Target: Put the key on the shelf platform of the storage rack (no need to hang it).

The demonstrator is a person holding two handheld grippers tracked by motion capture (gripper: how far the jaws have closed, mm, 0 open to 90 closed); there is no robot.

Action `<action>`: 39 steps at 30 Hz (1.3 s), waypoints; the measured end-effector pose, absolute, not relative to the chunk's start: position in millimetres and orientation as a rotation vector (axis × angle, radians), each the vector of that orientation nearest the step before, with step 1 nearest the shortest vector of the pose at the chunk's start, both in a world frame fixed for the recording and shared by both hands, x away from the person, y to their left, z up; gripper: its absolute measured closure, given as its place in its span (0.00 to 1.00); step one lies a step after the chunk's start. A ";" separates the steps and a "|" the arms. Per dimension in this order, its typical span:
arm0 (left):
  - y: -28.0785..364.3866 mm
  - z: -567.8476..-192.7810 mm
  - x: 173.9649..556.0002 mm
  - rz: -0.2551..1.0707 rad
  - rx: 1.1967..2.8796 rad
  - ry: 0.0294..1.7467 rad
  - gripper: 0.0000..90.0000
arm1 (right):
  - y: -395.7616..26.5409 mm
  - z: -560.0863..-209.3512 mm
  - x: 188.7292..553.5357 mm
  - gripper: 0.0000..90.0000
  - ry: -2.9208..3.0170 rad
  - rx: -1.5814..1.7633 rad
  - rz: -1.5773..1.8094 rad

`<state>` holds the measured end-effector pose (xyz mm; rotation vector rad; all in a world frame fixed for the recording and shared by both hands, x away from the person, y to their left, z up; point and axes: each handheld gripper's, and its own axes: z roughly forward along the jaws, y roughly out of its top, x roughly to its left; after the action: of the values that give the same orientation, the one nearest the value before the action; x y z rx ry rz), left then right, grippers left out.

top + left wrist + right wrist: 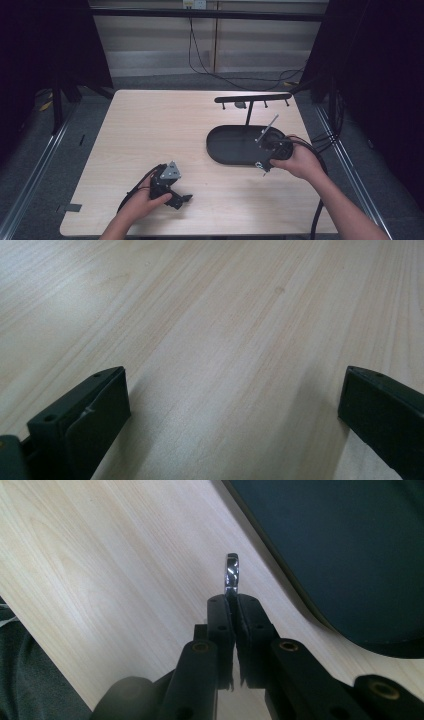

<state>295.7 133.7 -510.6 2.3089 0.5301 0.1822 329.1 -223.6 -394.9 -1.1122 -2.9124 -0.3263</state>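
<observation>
A small silver ring point(231, 575) stands edge-on and pokes out past the tips of my right gripper point(233, 600), whose jaws are shut on its lower part. A hand holds that gripper point(263, 165) low over the wood at the right front rim of the black oval base point(225, 145) of a jewellery stand. From the base rises a thin post to a black crossbar point(252, 98) with short pegs under it. My left gripper point(184, 200) rests at the table's front left in the other hand. Its jaws stand wide apart over bare wood point(235, 400) with nothing between them.
The light wooden table point(150, 130) has free room across its left and middle. Cables point(210, 70) trail over the floor behind it. Dark curtains hang on both sides, and metal rails point(35, 165) run along the floor beside the table.
</observation>
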 end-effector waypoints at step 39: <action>133.1 -511.1 295.3 0.183 2.295 0.541 0.00 | -231.5 -357.1 350.2 0.95 -2.947 -1.163 -0.325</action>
<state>295.3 133.1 -511.1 2.2948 0.5412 0.1826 350.2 -231.5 -357.1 -1.1631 -2.9474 -0.3246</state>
